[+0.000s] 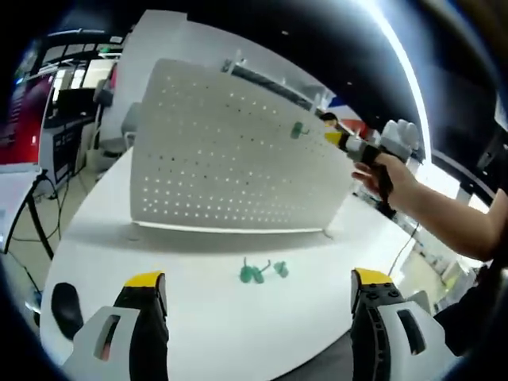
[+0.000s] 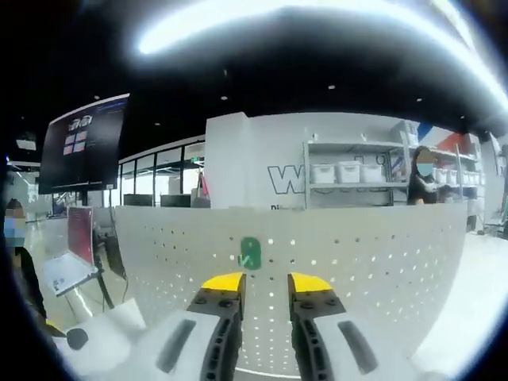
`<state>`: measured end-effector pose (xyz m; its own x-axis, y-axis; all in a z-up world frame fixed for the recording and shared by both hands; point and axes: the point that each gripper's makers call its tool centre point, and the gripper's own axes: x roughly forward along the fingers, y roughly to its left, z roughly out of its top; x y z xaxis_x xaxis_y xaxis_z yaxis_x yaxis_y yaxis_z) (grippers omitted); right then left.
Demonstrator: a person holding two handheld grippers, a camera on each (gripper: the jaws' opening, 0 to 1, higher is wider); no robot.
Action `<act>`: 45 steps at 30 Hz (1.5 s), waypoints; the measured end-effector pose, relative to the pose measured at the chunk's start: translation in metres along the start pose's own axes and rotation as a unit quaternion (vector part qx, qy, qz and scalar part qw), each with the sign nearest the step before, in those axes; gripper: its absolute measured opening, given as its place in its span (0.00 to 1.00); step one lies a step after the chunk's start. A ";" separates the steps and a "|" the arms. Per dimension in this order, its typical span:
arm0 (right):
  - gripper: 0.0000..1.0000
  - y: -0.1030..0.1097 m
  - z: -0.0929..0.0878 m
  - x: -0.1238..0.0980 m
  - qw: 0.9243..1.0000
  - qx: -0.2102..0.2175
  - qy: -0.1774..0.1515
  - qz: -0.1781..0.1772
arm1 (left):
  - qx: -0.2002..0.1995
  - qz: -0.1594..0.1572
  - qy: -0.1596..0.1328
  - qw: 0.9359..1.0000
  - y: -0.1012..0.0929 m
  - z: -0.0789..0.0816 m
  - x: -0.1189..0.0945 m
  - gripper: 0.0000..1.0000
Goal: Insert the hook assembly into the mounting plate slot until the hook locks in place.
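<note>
Left gripper view, from its left side across: a dark round object (image 1: 66, 305) lies on the white tabletop (image 1: 198, 325) near the edge. Next comes the left tool (image 1: 259, 286), its two yellow-tipped jaws rising from the bottom, spread wide apart with nothing between them. Past the jaws, on the tabletop, lie a few loose green hooks (image 1: 262, 271), just in front of the mounting plate (image 1: 230, 159), a white perforated board standing upright on the tabletop. One green hook (image 1: 298, 130) sits on the face of the plate, toward its upper right part. Just right of that hook the right tool (image 1: 341, 140) reaches in from the side, its yellow tip near the hook but apart from it; a hand (image 1: 389, 171) grips its white body.

Right gripper view, again left to right: a person stands at the far left beside a red-backed monitor (image 2: 79, 234), and the dark round object (image 2: 77, 339) shows low on the tabletop (image 2: 111, 325). The mounting plate (image 2: 373, 270) spans the middle, with the green hook (image 2: 250, 253) on it just above the left jaw tip. The right tool (image 2: 266, 283) has its jaws a narrow gap apart and holds nothing. Shelves with white bins (image 2: 345, 172) stand behind, and another person is at the far right.
</note>
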<state>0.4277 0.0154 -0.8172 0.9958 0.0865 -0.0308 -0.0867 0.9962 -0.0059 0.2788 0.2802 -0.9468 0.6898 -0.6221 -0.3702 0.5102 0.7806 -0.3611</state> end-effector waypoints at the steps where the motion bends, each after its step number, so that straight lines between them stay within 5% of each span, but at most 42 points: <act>1: 0.19 -0.001 -0.008 -0.001 1.000 -0.004 0.009 0.004 | 0.000 0.000 0.003 1.000 0.000 -0.002 0.000 0.98; 12: 0.21 0.005 -0.081 -0.043 0.992 -0.029 0.103 0.064 | 0.002 0.004 0.035 0.999 0.000 -0.018 0.002 0.98; 24: 0.24 0.018 -0.135 -0.089 0.979 -0.033 0.173 0.103 | 0.007 0.002 0.060 0.998 -0.003 -0.030 0.002 0.97; 45: 0.28 0.057 -0.201 -0.157 0.947 -0.011 0.271 0.174 | 0.017 0.007 0.107 0.994 -0.001 -0.055 0.000 0.97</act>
<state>0.2599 0.0573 -1.0134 0.7452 0.3866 -0.5433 -0.4139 0.9070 0.0778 0.2498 0.2763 -0.9932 0.5746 -0.6065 -0.5495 0.5206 0.7889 -0.3265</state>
